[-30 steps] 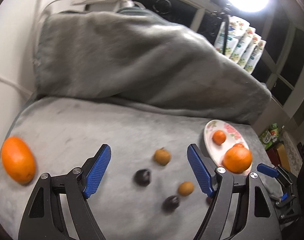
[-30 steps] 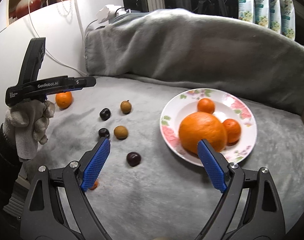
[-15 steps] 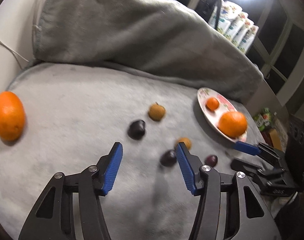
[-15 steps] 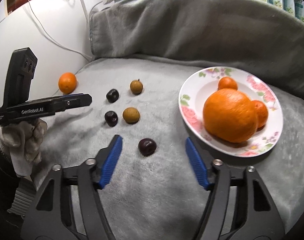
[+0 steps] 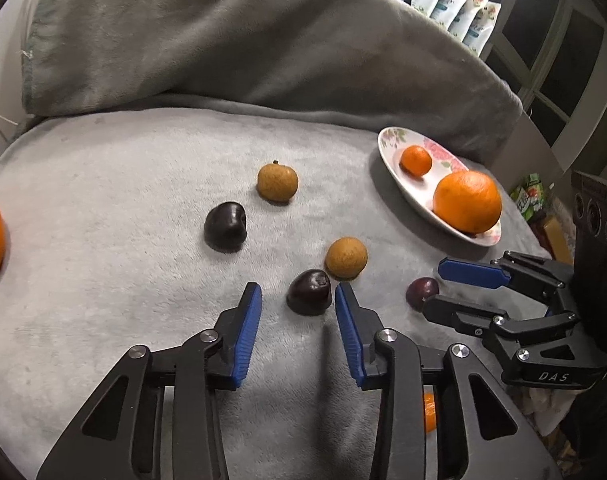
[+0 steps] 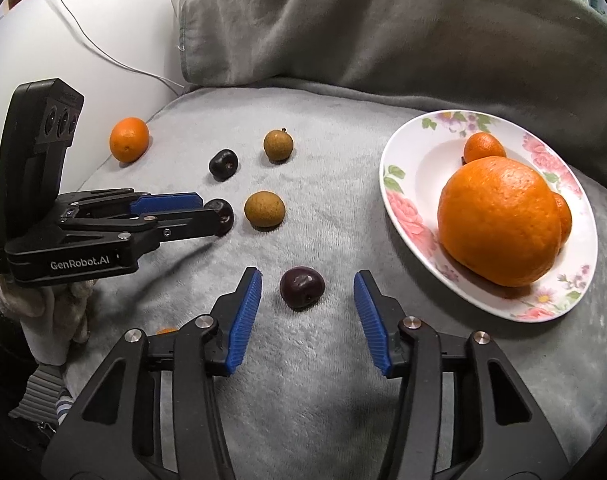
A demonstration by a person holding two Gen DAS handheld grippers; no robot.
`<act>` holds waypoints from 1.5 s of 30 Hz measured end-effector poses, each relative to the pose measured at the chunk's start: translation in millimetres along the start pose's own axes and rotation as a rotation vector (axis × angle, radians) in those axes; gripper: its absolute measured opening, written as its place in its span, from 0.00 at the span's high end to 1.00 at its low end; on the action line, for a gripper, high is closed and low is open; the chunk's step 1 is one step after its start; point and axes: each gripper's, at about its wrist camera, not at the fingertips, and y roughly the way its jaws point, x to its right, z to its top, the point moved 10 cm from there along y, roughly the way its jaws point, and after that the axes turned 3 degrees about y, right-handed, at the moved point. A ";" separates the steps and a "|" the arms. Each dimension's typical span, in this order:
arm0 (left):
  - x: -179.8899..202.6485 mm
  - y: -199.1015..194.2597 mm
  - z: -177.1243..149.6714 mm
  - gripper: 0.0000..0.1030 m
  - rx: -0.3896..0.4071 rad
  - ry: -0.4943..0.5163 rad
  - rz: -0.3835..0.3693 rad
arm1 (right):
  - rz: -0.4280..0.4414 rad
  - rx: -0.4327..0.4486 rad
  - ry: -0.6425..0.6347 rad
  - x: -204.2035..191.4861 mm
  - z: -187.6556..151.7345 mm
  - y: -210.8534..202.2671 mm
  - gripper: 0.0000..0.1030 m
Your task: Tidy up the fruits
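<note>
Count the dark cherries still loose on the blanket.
3. One cherry between the right gripper's fingers, one at the left gripper's fingertips, one farther back near the lone orange. None appear hidden.

Three dark plums lie on the grey blanket (image 6: pixel 343 360): one (image 6: pixel 302 287) between the right claw's (image 6: pixel 307 312) parted fingers, one (image 5: pixel 309 291) between the left claw's (image 5: pixel 298 320) parted fingers, one (image 6: pixel 223 164) farther ahead. Two brown longans: one (image 6: pixel 264 209) ahead of the right claw, one (image 6: pixel 278 144) beyond it. Four oranges: one large (image 6: pixel 499 220) and two small (image 6: pixel 483 147) (image 6: pixel 564 218) on the single floral plate (image 6: pixel 407 208) to the right, one (image 6: pixel 129 139) far left. An orange sliver (image 6: pixel 166 331) shows behind the right claw's left finger.
</note>
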 end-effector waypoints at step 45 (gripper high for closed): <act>24.8 -21.4 32.7 0.81 0.087 0.011 -0.056 | -0.032 0.179 0.068 34.5 33.3 -64.0 0.75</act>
